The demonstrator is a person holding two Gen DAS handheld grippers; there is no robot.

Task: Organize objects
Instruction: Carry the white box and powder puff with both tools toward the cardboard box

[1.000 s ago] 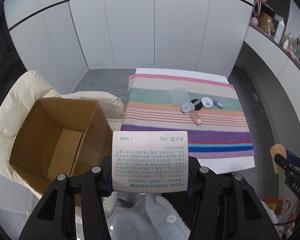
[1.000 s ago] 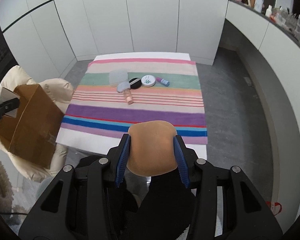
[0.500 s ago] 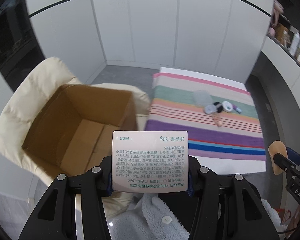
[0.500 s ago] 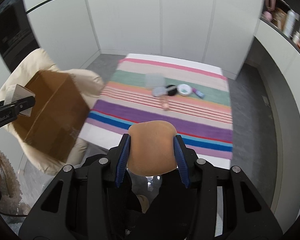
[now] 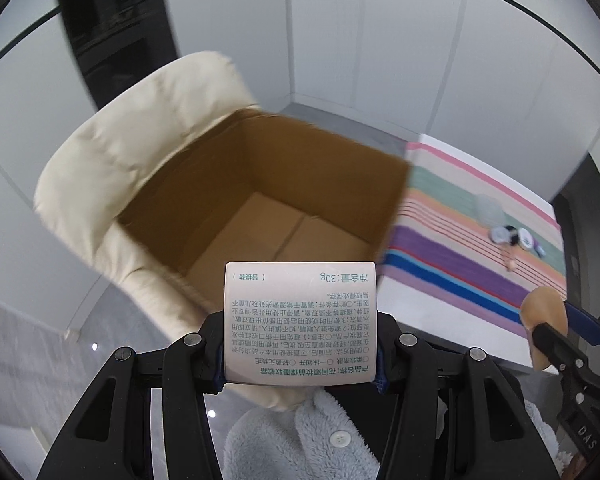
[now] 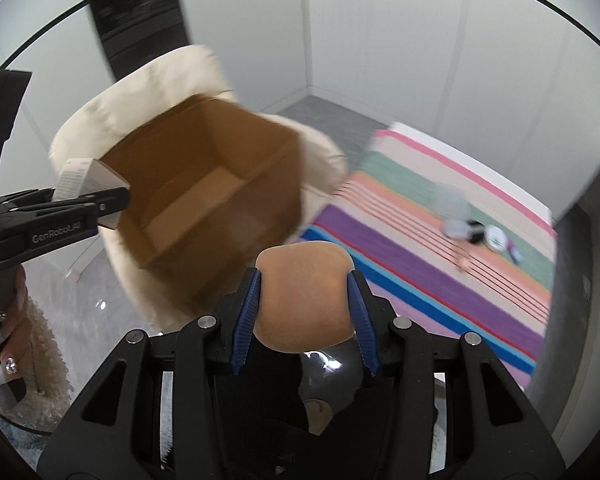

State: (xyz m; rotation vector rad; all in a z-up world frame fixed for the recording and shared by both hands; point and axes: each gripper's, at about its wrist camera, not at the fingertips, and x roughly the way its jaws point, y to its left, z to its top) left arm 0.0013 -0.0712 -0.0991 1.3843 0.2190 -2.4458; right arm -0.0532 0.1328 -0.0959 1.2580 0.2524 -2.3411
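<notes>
Ahead of both sets of jaws sits the cream armchair, the biggest thing in view, and on its seat the open cardboard box, its floor bare as far as the left wrist view shows. Off to the right of the jaws lies the striped cloth over the worktop, with a small blurred cluster of toiletries on it, well apart from both grippers and too smeared to name one by one. Nearer, the left gripper has its jaws closed narrowly on the small printed carton, gripped by its two side faces with the text panel facing the camera; the carton hangs just short of the box's near rim. The right gripper has its jaws pressed on the tan sponge, which bulges slightly between the blue pads and hangs beside the box's near corner. Judged by looks, the carton is light thin card, stiff enough at its edges but easy to dent on a broad face, so the side hold suits it. The sponge seems soft and nearly weightless; it will spring back on release and may cling to a pad, so a hold across its middle is safest.
</notes>
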